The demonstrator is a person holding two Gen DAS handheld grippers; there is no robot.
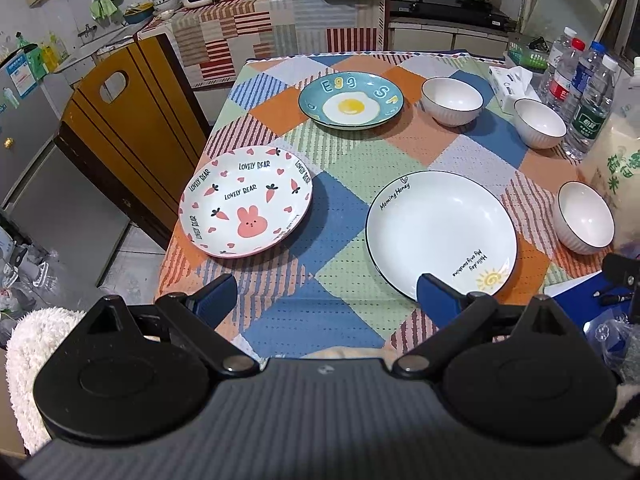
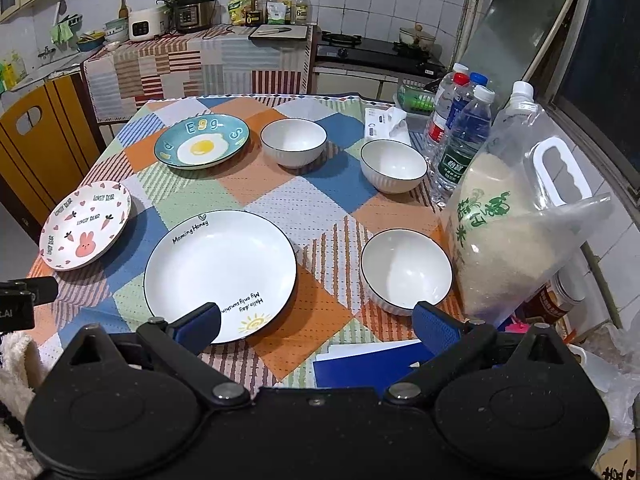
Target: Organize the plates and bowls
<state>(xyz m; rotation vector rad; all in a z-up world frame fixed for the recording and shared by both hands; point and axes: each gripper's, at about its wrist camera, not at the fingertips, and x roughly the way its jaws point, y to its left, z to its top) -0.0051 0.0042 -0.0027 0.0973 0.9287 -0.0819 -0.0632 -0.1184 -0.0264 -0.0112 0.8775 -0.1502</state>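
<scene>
Plates: "LOVELY BEAR" (image 1: 246, 202) | "Egg" (image 1: 351, 100) | "Morning Honey" (image 1: 440, 236) | both tongs (image 1: 326, 294) (image 2: 316, 320) apart, empty

Teal egg plate (image 1: 351, 101), patchwork tablecloth (image 1: 340, 152)

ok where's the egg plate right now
The egg plate sits at the table's far side, left of a white bowl and beyond the bunny plate.

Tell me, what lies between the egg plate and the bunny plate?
Only bare tablecloth separates the egg plate and bunny plate; both views show it.
</scene>
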